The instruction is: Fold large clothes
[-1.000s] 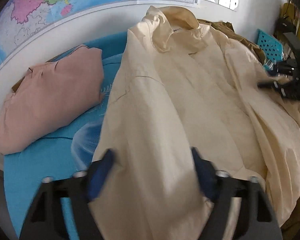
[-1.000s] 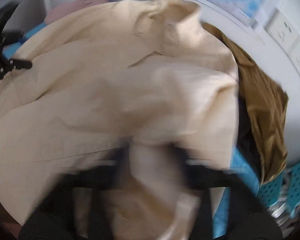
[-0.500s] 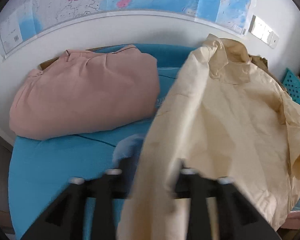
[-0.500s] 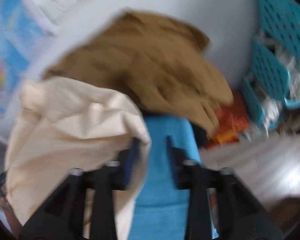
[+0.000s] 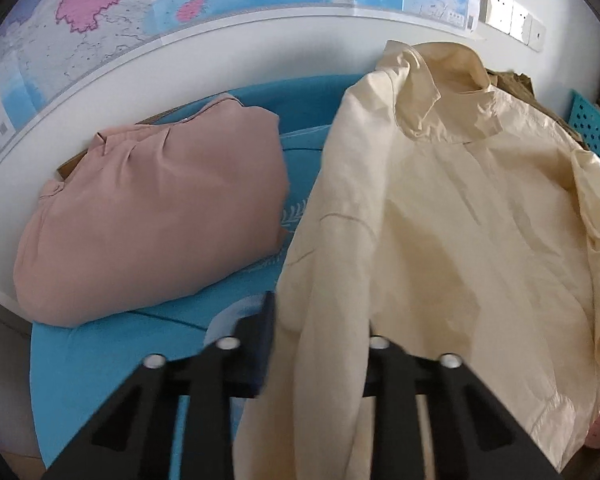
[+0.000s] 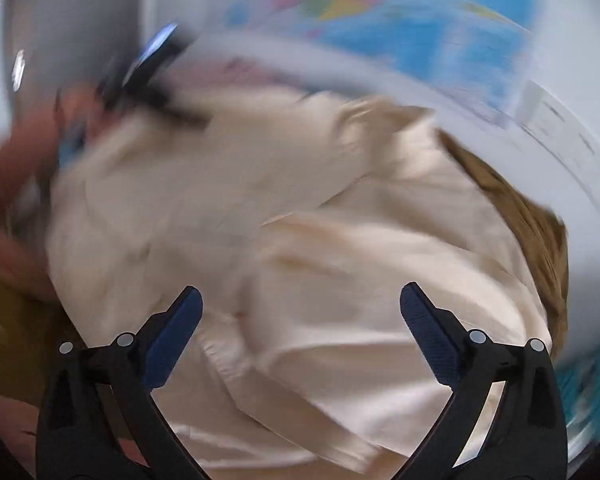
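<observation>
- The left gripper [image 5: 320, 344] has its fingers [image 5: 266, 320] closing on a bunched fold of the cream shirt [image 5: 440, 240]; cloth fills the gap between them and hangs down over the tool, so I read this as a grip on the shirt's near left edge.
- The right gripper [image 6: 300, 320] has its fingers [image 6: 180, 312] opening, spread wide, with nothing pinched; the shirt lies below them, apart from the pads. That view is blurred.
- The shirt lies spread on the blue bench [image 5: 100, 360], collar [image 5: 432, 92] toward the wall, its right side rumpled and hanging toward the edge.
- Beside it, on the left, sits a pink garment [image 5: 152, 220], apparently already folded; a brown one [image 6: 532, 220] peeks out beyond the shirt.
- Step in hand, as I judge it: an early side fold, the left side about to be carried over the body.
- Next move calls for the right fingers to come down on the matching edge or hem and pinch one layer only, then both hands to move together, keeping the cloth taut so the fold line runs straight.
</observation>
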`<state>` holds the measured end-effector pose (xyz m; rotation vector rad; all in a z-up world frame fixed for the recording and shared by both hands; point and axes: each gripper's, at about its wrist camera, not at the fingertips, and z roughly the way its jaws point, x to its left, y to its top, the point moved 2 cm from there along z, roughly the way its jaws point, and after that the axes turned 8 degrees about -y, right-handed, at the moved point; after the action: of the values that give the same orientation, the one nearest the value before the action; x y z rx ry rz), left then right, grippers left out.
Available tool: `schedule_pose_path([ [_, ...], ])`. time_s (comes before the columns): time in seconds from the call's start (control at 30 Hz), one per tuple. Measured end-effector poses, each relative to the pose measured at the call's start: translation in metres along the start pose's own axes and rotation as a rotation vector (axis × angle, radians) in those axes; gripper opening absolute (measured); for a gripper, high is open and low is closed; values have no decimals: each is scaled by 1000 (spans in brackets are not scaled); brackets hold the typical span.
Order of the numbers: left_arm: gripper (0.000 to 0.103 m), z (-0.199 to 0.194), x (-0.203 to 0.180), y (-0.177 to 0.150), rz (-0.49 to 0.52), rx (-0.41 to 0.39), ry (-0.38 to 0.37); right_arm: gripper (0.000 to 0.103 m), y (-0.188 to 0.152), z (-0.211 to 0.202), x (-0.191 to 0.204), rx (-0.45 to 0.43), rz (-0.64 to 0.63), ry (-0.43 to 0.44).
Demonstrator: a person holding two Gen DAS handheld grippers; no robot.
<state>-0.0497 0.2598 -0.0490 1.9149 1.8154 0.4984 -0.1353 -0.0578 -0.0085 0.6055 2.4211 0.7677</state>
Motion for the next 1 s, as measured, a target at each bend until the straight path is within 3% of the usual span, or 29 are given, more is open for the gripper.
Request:
schedule_pose_path([
  [0.03,13,0,0,1,-6,1,1,97,-4,14,12,33,-63,-31],
  [0.1,10,-2,1,3,-17,-3,0,86,-14,38,15,65,-108,-103],
  [0.13,9,-4,2,4,-21,-10,0,62,-14,39,10,71,-80,-91],
  [0.2,7,-10,5,8,-35,-17,-4,12,-10,23,-24,58,118,43],
  [0.23,7,-13,8,10,-45,-21,-10,4,-8,8,-47,15,202,25],
  [0.4,6,-32,21,29,-88,-55,-61,4,-44,-97,-182,-292,665,-66],
  [0.43,5,-36,23,33,-91,-62,-66,4,-65,-121,-213,-355,778,-109],
  [0.5,5,-43,25,42,-94,-73,-79,4,-107,-141,-259,-427,964,-113],
  [0.57,5,-46,30,50,-109,-73,-91,5,-153,-149,-292,-434,1112,-126],
  [0.73,8,-40,52,52,-177,-71,-70,5,-239,-109,-304,-329,1314,-143],
  [0.77,13,-32,55,49,-175,-48,-55,5,-260,-97,-302,-308,1377,-107],
  [0.83,59,-19,59,42,-171,-13,44,4,-296,-77,-296,-252,1483,-98],
  [0.87,66,-16,58,40,-161,-6,77,4,-307,-69,-293,-235,1520,-81],
  [0.97,77,-21,41,46,-85,-18,5,3,-307,-82,-291,-283,1520,-85],
  [1.0,88,-24,36,49,-69,-28,14,3,-295,-99,-293,-328,1485,-112],
])
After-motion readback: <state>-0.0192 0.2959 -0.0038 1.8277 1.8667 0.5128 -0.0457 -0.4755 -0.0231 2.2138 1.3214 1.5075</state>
